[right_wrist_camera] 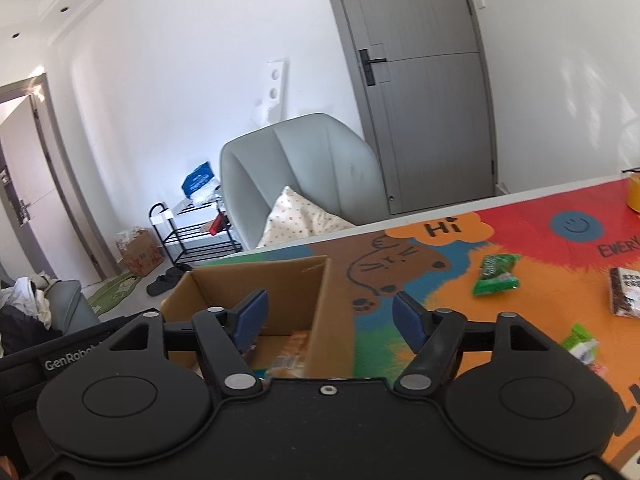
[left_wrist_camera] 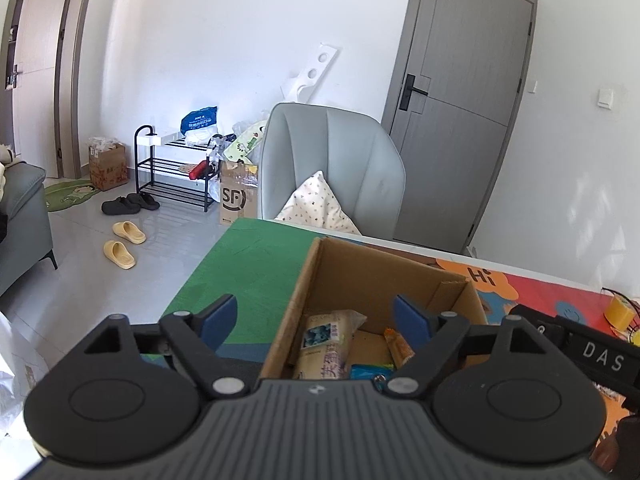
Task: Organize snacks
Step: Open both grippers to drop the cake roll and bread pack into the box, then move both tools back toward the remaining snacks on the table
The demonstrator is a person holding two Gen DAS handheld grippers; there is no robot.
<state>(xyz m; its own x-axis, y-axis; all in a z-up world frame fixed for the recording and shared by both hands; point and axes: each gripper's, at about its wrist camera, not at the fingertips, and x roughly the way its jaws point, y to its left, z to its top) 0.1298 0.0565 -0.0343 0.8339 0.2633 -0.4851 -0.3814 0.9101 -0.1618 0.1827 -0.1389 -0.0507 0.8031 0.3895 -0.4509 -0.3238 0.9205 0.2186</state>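
Observation:
An open cardboard box (left_wrist_camera: 360,272) stands on the colourful table mat (right_wrist_camera: 520,240). Inside it lie a pale packet (left_wrist_camera: 328,340), an orange packet (left_wrist_camera: 398,346) and a blue packet (left_wrist_camera: 370,372). My left gripper (left_wrist_camera: 316,324) hovers open over the box's left wall, nothing between its blue pads. My right gripper (right_wrist_camera: 328,320) is open too, straddling the right wall of the box (right_wrist_camera: 256,280) with nothing held. On the mat to the right lie a green packet (right_wrist_camera: 496,274), a brown and white packet (right_wrist_camera: 624,292) and a small green and white packet (right_wrist_camera: 580,342).
A grey armchair (left_wrist_camera: 336,160) with a dotted pillow (left_wrist_camera: 316,204) stands just behind the table's far edge. A yellow tape roll (left_wrist_camera: 618,308) sits at the mat's far right. The floor at the left holds a shoe rack (left_wrist_camera: 176,168), slippers and boxes.

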